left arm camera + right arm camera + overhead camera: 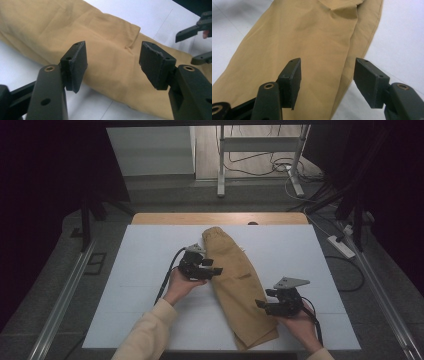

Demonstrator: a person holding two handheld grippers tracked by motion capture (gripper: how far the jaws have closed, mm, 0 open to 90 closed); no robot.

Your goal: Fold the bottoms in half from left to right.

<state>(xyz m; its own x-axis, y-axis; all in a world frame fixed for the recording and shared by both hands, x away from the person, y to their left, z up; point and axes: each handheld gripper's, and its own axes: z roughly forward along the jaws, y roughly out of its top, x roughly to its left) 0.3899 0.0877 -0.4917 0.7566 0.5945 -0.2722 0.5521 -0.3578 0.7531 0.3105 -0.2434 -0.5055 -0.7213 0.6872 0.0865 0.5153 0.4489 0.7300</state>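
Tan trousers [236, 280] lie folded lengthwise on the white table sheet [140, 270], waistband at the far end and hem near the front edge. My left gripper [216, 267] hovers at the trousers' left edge near the middle, its jaws open and empty. In the left gripper view the tan cloth [105, 57] lies beyond the left gripper [112, 65]. My right gripper [261, 300] is open at the right edge near the hem. Its own view shows the right gripper [327, 80] apart over the cloth's [299, 40] border, nothing pinched.
The wooden table edge [220, 218] shows beyond the sheet. A metal stand [260, 150], cables and a power strip [341, 246] lie on the floor behind. Dark curtains flank both sides. In the left gripper view the other gripper's jaws show at the upper right.
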